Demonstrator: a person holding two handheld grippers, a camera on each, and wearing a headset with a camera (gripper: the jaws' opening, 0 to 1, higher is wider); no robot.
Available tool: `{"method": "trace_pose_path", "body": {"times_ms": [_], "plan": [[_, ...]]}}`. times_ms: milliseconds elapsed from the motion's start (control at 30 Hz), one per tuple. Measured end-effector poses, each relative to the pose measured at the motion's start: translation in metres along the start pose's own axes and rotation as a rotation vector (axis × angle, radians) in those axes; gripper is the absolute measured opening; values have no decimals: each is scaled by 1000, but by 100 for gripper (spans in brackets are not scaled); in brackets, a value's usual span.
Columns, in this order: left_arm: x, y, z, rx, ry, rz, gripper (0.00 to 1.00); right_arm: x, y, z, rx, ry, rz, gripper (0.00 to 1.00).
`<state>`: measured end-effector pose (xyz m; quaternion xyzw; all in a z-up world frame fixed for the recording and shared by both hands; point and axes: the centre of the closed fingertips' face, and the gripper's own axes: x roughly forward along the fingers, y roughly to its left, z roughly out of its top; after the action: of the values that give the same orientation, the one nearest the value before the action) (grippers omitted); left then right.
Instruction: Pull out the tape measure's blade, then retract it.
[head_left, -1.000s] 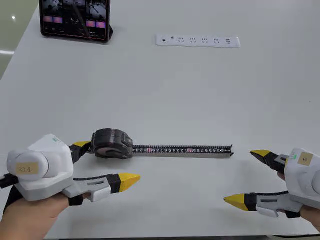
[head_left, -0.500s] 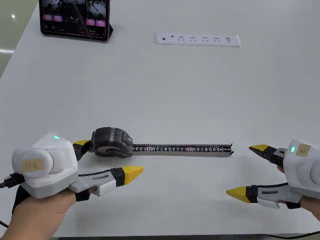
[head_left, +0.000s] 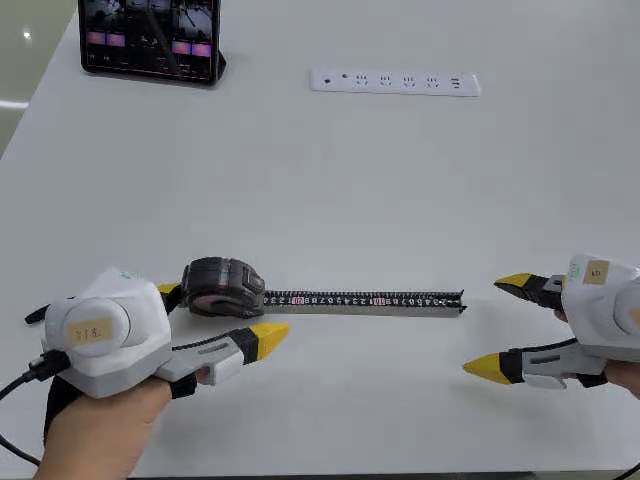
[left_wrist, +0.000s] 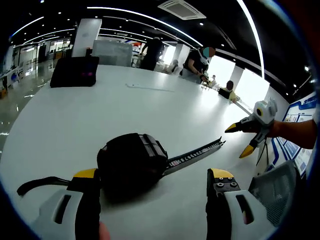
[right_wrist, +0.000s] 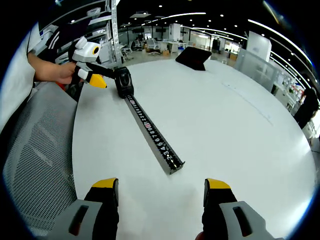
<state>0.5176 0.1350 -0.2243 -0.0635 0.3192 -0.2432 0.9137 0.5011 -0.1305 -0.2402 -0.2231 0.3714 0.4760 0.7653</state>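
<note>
A black tape measure case (head_left: 222, 287) lies on the white table with its blade (head_left: 365, 300) drawn out to the right, its hook end (head_left: 461, 299) resting flat. My left gripper (head_left: 220, 313) is open, its yellow-tipped jaws either side of the case's left end; the case (left_wrist: 132, 162) sits between them, apart from both. My right gripper (head_left: 510, 325) is open just right of the blade's end (right_wrist: 175, 166), which lies ahead of its jaws, untouched. In the left gripper view the right gripper (left_wrist: 242, 139) appears far off; in the right gripper view the left gripper (right_wrist: 90, 60) sits by the case (right_wrist: 124, 81).
A white power strip (head_left: 395, 81) lies at the back of the table. A dark tablet (head_left: 150, 38) stands propped at the back left. A black cable (head_left: 15, 400) trails from my left gripper. People sit in the background of the left gripper view.
My left gripper has shifted slightly right, closer around the case. The right gripper has lifted a little and narrowed. The tape measure and its blade have not moved.
</note>
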Motion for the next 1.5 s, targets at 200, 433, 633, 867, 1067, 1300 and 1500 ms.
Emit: {"method": "trace_pose_path", "body": {"times_ms": [200, 433, 633, 867, 1067, 1300, 1500], "plan": [[2, 3, 1, -30, -20, 32, 85, 3, -4, -1, -40, 34, 32, 63], [4, 7, 1, -35, -27, 66, 82, 7, -8, 2, -66, 49, 56, 57], [6, 10, 2, -58, -31, 105, 79, 10, -13, 4, -85, 59, 66, 55], [10, 16, 3, -66, -27, 166, 74, 16, -15, 8, -115, 67, 85, 49], [13, 20, 2, -71, -20, 194, 72, 18, -18, 10, -133, 81, 101, 44], [13, 24, 3, -95, -22, 217, 69, 20, -18, 10, -157, 95, 117, 38], [13, 28, 3, -107, -22, 241, 64, 24, -16, 11, -171, 98, 138, 33]]}}
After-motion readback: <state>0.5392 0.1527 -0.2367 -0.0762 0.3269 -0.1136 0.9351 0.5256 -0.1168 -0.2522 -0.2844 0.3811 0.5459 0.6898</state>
